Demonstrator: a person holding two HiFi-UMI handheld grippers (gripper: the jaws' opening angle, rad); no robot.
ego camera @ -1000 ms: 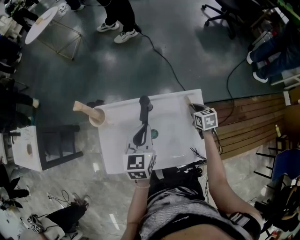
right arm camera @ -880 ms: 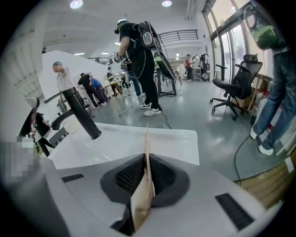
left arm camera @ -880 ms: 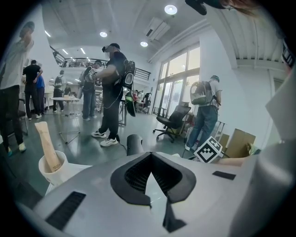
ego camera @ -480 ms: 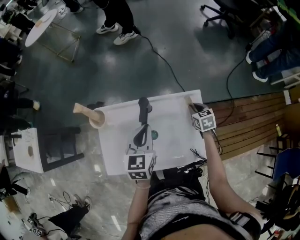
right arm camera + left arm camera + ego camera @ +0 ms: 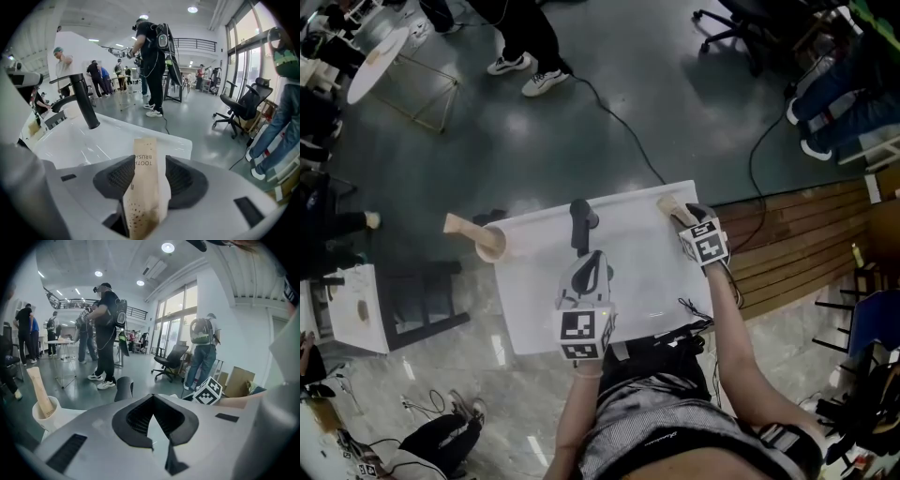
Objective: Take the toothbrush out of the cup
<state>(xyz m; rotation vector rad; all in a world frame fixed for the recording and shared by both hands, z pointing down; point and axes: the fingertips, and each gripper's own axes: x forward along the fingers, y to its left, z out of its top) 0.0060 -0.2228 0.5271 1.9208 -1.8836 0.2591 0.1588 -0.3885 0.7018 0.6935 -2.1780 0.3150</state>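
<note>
So, the big change: the right gripper point(image 5: 151, 173) has just let its jaws spring apart. The toothbrush pack point(image 5: 144, 187), the tan cardboard sleeve with TOOTH BRUSH printed on it, sits in the gap between them, but there's daylight along at least one pad, so I'd call that a release and not a grip anymore. From the head view the pack is over at the far right corner of the white sink point(image 5: 637, 272) top, well apart from the cup point(image 5: 492, 244) that hangs off the left edge. I honestly can't tell whether the pack is lying fully on the sink top or leaning a bit on the inside of a jaw; the gripper view is too close in for that.

The left gripper point(image 5: 152, 401) isn't doing anything useful. Its jaw tips are pinched together on nothing, and it's parked over the near side of the sink, pointing past the black faucet point(image 5: 579, 220).

What it means for the task: this pack is out of the cup and set down, so that part looks basically done; the right hand just needs to back off without dragging the sleeve along. One catch, though. There's a second tan pack point(image 5: 461, 225) standing in the cup, so if both count, that one's next.
</note>
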